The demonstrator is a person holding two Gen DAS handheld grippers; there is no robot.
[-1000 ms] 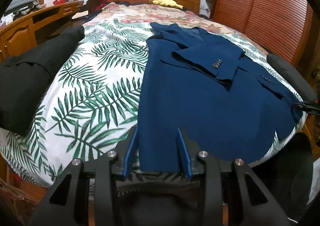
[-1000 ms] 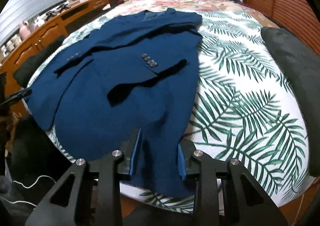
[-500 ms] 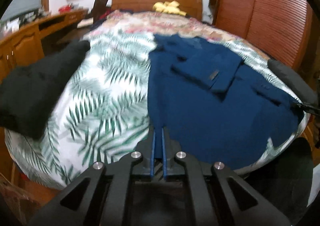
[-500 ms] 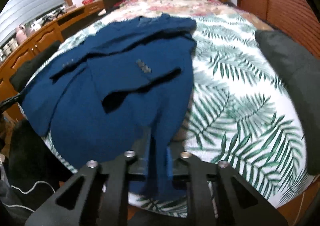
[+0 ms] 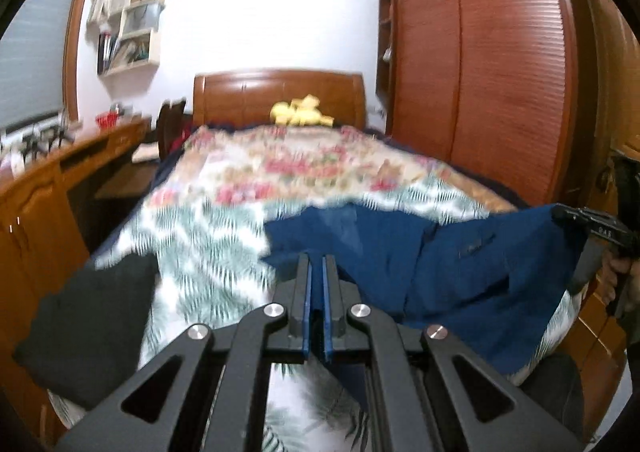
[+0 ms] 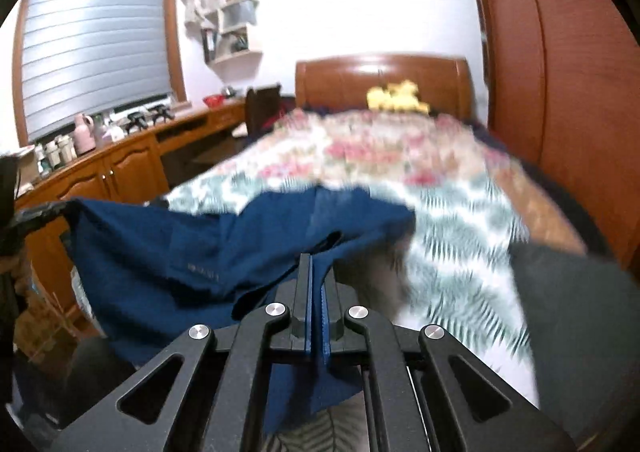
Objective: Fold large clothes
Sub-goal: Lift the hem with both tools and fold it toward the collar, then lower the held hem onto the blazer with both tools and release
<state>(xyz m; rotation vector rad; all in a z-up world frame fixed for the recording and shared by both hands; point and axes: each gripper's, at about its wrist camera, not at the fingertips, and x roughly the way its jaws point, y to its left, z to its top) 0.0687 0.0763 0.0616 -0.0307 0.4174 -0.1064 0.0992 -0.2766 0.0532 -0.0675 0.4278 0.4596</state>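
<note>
A navy blue jacket (image 5: 460,272) lies on the bed with its near hem lifted off the leaf-print cover (image 5: 208,252). My left gripper (image 5: 316,264) is shut on the hem's left corner. My right gripper (image 6: 316,264) is shut on the hem's right corner; the jacket (image 6: 180,252) hangs between the two. The right gripper also shows at the right edge of the left wrist view (image 5: 588,224), pinching the cloth. The jacket's far part is blurred.
Black garments lie on the bed at the left (image 5: 92,320) and at the right (image 6: 576,312). A wooden desk (image 5: 48,188) runs along the left, a slatted wardrobe (image 5: 500,84) along the right. A headboard (image 5: 280,92) with a yellow plush toy (image 5: 300,114) stands at the far end.
Both grippers went from open around the hem to shut on it, then rose and lifted the jacket's near edge off the bed. The views now look along the bed.
</note>
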